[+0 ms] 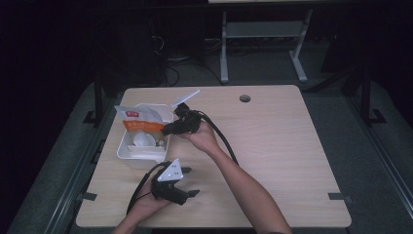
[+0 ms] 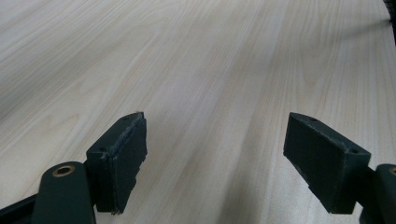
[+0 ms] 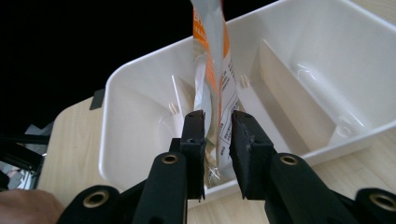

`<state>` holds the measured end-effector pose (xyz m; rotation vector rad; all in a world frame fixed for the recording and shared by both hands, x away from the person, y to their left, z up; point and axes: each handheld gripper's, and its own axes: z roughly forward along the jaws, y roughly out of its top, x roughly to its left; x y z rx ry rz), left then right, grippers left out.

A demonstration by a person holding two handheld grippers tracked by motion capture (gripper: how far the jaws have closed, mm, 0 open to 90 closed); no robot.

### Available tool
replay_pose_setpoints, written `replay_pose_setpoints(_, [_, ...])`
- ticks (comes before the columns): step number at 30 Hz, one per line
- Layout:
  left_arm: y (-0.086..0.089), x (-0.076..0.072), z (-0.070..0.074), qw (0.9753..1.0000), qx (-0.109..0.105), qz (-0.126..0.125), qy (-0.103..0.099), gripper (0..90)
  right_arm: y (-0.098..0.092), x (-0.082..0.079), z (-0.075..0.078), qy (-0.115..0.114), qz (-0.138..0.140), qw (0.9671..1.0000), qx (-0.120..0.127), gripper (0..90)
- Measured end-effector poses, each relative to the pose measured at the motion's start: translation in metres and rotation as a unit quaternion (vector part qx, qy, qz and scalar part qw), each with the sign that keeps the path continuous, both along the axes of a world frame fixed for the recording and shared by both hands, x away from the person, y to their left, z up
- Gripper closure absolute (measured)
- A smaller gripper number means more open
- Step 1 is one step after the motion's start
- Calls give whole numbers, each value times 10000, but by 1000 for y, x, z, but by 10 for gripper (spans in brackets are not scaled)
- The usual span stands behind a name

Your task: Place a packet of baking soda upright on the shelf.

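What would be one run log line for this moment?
left hand-held gripper: open, over bare table | right hand-held gripper: shut on orange-and-white packet | packet: standing in white divided bin

Both forearms were bare, with no sleeves in sight. The left black two-jaw gripper (image 1: pixel 187 182) carried a grey three-cornered plate (image 1: pixel 171 171) dotted with small white marks. The right black gripper (image 1: pixel 170 129) trailed a thick black cable (image 1: pixel 225 142). Brass-coloured rivets (image 3: pixel 169 159) sat in its dark arms, behind blocky, worn-edged black pads (image 3: pixel 194 141).
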<state>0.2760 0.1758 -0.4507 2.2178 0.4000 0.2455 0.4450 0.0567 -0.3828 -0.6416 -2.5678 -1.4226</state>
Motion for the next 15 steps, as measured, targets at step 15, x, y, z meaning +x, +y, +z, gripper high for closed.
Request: replay_pose_setpoints(15, [0,1,0,10000,26,28,35,208,-37,-10,9,29,-50,9999,118,675])
